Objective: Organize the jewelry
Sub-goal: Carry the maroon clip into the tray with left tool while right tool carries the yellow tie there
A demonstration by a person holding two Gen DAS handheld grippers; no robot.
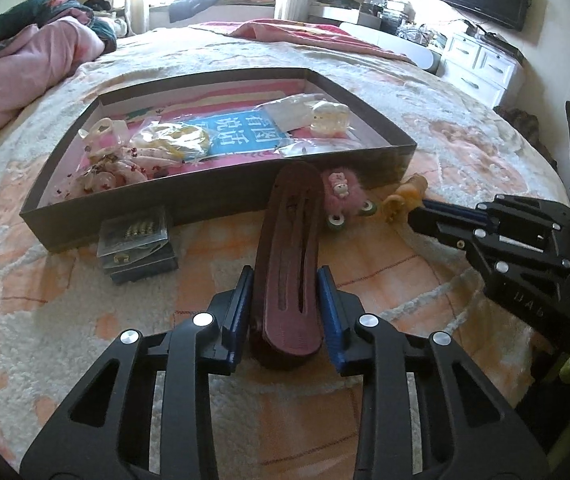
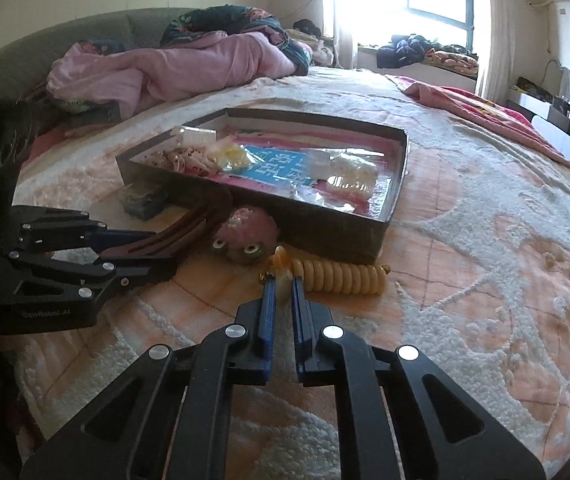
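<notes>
Left hand-held gripper (image 1: 285, 300) clamps the near end of a long brown hair clip (image 1: 289, 256) lying on the bed (image 1: 465, 152), its far end against the shallow box (image 1: 213, 200) of bagged jewelry. Right hand-held gripper (image 2: 283, 292) pinches the pale end of a yellow coiled hair tie (image 2: 341, 276) just before the box, beside a pink fuzzy clip (image 2: 245, 232).

Tray (image 1: 213, 196) on bed (image 1: 465, 152), small box (image 1: 137, 246), hair clip (image 1: 289, 264), plush (image 1: 343, 192) before it
</notes>
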